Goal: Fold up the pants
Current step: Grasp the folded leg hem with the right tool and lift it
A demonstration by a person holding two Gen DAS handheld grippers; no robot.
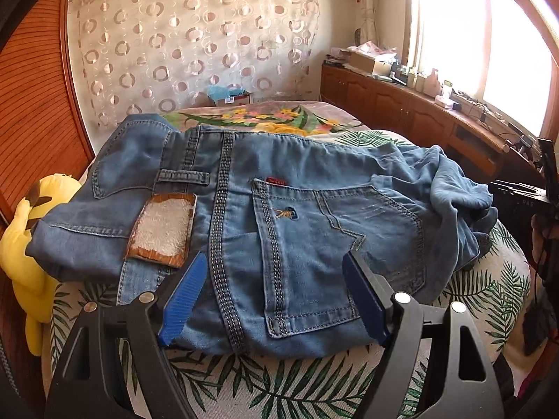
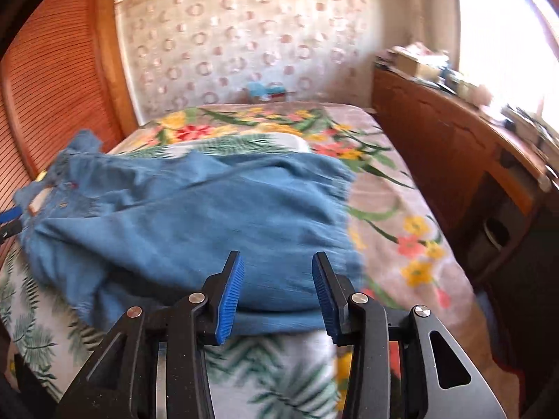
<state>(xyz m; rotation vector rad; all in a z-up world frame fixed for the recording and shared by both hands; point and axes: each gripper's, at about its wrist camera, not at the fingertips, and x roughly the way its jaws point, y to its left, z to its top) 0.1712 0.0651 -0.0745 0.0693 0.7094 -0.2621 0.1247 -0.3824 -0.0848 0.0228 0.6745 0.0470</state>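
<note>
The left gripper [image 1: 276,296] stands wide open over the seat of the folded blue jeans [image 1: 265,216], its blue pads clear of the cloth and holding nothing. The right gripper [image 2: 276,293] is part open at the jeans' near fold, empty too. The jeans lie bunched on a palm-leaf sheet [image 1: 279,384] near the bed's front edge. A yellow plush toy [image 1: 24,244] sits at their left end. Beyond them a floral blanket [image 2: 394,209] lies bare to the patterned curtain. A slatted wooden panel [image 2: 52,87] hems the left, and a low cabinet [image 2: 436,146] under the window hems the right.
</note>
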